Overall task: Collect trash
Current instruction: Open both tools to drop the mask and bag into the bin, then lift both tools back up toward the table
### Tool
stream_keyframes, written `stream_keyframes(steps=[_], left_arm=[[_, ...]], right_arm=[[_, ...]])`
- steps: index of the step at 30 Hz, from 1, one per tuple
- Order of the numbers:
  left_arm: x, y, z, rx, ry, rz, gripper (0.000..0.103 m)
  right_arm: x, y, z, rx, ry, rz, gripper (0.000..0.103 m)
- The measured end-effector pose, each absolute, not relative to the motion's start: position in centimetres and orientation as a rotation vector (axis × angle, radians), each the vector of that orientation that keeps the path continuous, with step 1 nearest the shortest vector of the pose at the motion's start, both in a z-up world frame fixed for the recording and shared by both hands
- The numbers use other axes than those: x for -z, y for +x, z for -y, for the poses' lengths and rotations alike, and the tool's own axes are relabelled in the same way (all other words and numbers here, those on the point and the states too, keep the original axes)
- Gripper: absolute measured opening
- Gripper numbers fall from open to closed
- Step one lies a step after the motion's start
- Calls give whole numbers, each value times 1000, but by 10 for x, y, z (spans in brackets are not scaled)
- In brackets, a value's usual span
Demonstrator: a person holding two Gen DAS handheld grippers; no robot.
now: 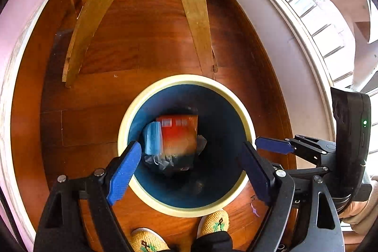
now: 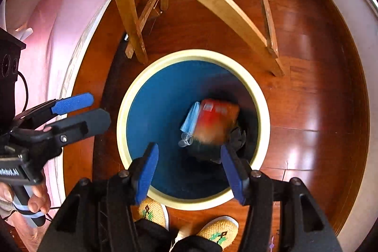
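I am holding both claws over the bin (image 1: pixel 245 115), pointing steeply down into it.

Left claw (image 1: pixel 191 164): its jaws are standing wide apart with nothing between the pads. Below and just ahead of it, the blue face mask (image 1: pixel 153 137) is sitting inside the bin, touching the left side of the red-orange carton (image 1: pixel 180 135). Both are blurred, so I am judging that they are in free fall or settling on the dark crumpled trash (image 1: pixel 165 163) underneath.

Right claw (image 2: pixel 189 169): its jaws are also parted and empty. The same carton (image 2: pixel 217 121) is lying ahead of it, toward the bin's right wall.

Hazards from here:
- Either claw striking the cream rim (image 2: pixel 122 124) when lifting away, tipping the bin.
- The two claws are working side by side, nearly touching; a careless swing could knock them together.
- The person's slippers (image 2: pixel 219 232) are standing just behind the bin; a kick could shift it.
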State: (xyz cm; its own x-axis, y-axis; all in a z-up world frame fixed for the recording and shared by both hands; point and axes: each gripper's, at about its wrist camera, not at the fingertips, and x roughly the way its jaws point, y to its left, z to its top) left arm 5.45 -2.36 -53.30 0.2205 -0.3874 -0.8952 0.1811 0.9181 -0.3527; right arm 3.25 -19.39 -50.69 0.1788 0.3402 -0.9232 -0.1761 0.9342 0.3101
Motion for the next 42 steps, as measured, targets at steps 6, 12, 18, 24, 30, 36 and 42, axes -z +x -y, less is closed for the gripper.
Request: stream_keyframes(steps=[6,12,18,24,30,36,42], left_arm=[[524,56,16,401,-181,-1286,84],[510,54,17,419,-152,-1284,84],[472,42,18,407,-147,-1277,96],[408,26,14,396,-152,-1236,96],[313,11,11,405,-177,-1166,96],[210,1,12,381,-168,-1080,96],[117,-8,6,315,-145,-1001,96]], right_arm=[[501,36,200,-338,176,-1321,55],[486,38,204,-329,184,-1307,55],[451,31,205,-322,200,-1292,55],[392,16,206,-320,227,-1282,56],[315,-3,209,-334,238,-1251,56],[225,-20,216,-359,262,-1175,56],[138,-32,223,-403,247,-1061,56]])
